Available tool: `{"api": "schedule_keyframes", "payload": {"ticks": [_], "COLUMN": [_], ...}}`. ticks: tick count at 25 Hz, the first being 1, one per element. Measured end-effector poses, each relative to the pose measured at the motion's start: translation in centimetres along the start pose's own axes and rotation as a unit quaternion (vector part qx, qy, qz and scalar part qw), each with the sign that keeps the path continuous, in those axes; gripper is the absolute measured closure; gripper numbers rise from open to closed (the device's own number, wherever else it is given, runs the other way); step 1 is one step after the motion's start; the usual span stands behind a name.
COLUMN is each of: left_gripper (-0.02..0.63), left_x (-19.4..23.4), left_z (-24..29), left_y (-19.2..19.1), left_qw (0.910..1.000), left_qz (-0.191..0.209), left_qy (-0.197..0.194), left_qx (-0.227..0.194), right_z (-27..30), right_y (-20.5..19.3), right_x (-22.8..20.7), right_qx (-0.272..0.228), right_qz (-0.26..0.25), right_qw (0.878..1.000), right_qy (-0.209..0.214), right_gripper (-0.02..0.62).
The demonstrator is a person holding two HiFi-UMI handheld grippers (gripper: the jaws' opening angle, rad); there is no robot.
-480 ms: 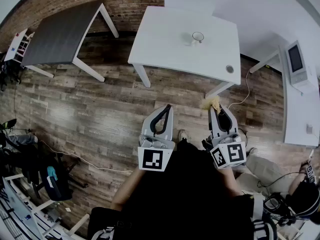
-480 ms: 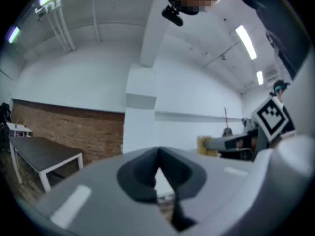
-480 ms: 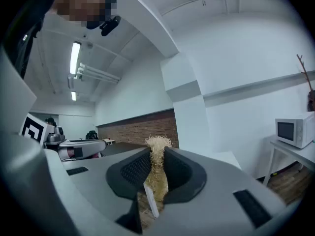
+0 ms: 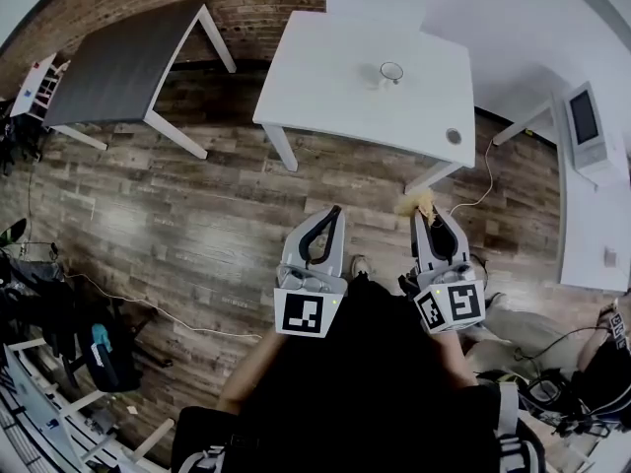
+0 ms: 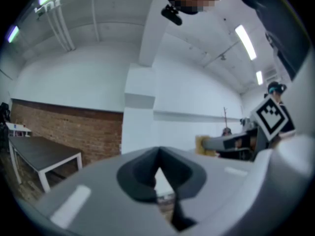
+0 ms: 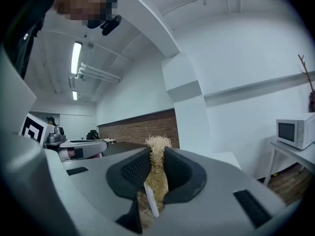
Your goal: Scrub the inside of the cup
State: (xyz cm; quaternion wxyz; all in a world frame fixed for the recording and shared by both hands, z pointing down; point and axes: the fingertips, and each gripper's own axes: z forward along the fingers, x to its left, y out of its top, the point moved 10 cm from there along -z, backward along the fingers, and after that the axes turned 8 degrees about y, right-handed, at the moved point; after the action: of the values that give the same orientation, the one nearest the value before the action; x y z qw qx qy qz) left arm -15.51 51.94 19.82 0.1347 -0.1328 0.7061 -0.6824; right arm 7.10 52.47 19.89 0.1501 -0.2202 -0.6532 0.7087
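Lower centre: left gripper [image 4: 334,213], jaws shut tight on nothing. Upper centre, well apart from both grippers: glass cup [image 4: 390,72] standing on the white desk [image 4: 315,87]. Lower right of centre: right gripper [image 4: 427,217], jaws clamped narrowly on a straw-coloured scrubber [image 4: 422,203].

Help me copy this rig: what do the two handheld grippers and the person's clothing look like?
The left gripper and right gripper are light grey plastic, each with two curved tongs lined with black textured pads that taper to a tip. At the back of each sits a white cube bearing a black square marker. The person wears a black top.
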Motion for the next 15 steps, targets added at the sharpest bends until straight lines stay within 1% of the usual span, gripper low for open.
{"api": "schedule_keyframes", "payload": {"ticks": [4,7,15], "left_gripper": [0.603,0.603,0.603], "left_x": [-0.6,-1.2,-3.7], "left_z": [0.2,0.8,4.0], "left_y": [-0.2,-0.2,-0.8], "left_qw": [1.0000,1.0000,0.9996], "left_qz": [-0.002,0.004,0.007], "left_qy": [0.003,0.004,0.020], "left_qx": [0.003,0.006,0.020], "right_z": [-0.2,-0.2,0.8], "right_y": [-0.1,0.1,0.3], "right_x": [-0.1,-0.7,-4.8], "right_qx": [0.000,0.000,0.001], "right_qz": [0.000,0.001,0.004], "right_qw": [1.000,1.000,0.999], "right_qy": [0.011,0.020,0.049], "right_gripper": [0.531,0.531,0.531]}}
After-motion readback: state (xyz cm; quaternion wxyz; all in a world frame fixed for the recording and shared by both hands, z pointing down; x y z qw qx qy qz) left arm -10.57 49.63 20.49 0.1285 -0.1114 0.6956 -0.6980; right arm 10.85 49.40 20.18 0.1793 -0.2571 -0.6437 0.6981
